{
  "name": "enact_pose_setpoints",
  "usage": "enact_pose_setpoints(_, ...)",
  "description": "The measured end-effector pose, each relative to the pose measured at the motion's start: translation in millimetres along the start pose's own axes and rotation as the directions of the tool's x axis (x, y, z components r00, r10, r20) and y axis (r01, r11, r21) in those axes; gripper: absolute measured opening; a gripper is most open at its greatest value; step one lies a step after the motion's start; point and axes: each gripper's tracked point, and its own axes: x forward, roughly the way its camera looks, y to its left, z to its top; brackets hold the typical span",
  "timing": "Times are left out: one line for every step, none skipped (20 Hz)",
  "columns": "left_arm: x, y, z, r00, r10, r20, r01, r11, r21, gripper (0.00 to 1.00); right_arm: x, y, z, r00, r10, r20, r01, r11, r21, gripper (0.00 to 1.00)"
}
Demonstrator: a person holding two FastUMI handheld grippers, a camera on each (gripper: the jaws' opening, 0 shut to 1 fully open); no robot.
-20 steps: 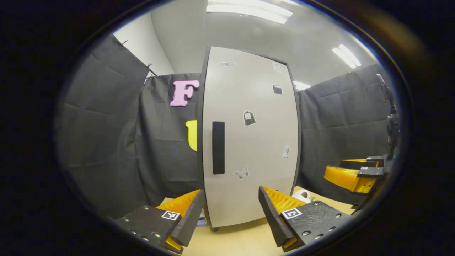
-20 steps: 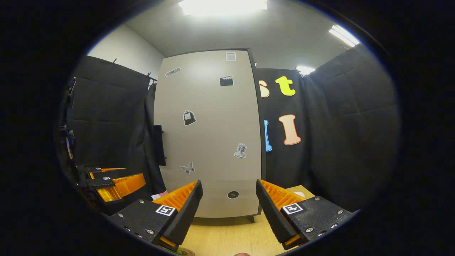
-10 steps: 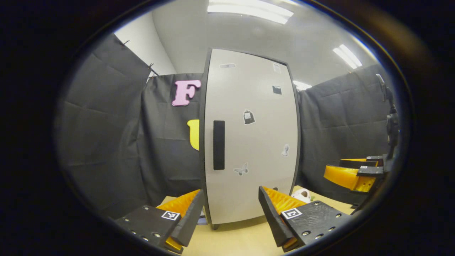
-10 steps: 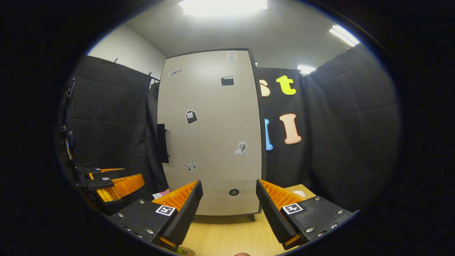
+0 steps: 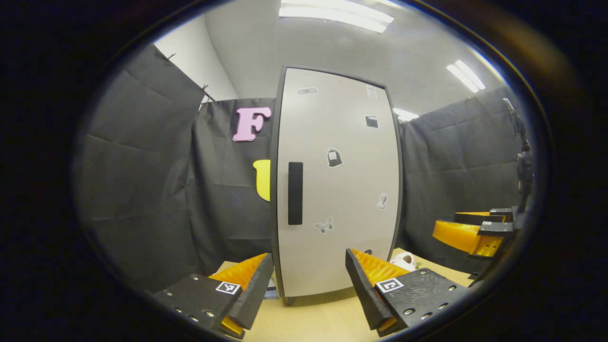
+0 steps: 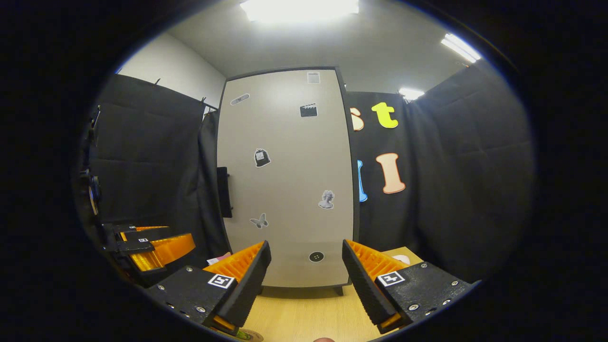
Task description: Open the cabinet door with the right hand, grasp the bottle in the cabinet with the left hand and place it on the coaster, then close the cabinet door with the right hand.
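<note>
A tall grey cabinet [image 5: 337, 180] with a shut door stands on the wooden table [image 5: 318, 320]; small stickers dot the door. Its black handle [image 5: 295, 193] sits at the door's left edge and juts out sideways [image 6: 223, 191] in the right gripper view. My left gripper [image 5: 308, 285] is open, low before the door, nothing between its fingers. My right gripper [image 6: 306, 280] is open too, facing the door's lower middle. Each gripper appears at the other view's edge: the right gripper [image 5: 470, 232], the left gripper [image 6: 147, 247]. The bottle is hidden. A round edge, maybe the coaster [image 6: 247, 336], peeks at the bottom.
Black cloth walls close the booth on all sides. A small white object [image 5: 403, 260] lies on the table right of the cabinet. A pink item [image 6: 216, 260] lies left of the cabinet base. A dark stand [image 5: 522, 161] rises at the far right.
The cabinet has shifted slightly right and looks a little smaller in both views, as both grippers drift back a bit. Both stay open.
</note>
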Motion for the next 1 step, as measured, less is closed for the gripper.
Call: enact_pose_setpoints(0.3,-0.2,0.5,1.0,0.0,0.002,0.0,1.0,-0.002,0.87,-0.6,-0.5,1.8,1.0,-0.001,0.004,0.001,1.0,0.001,0.93)
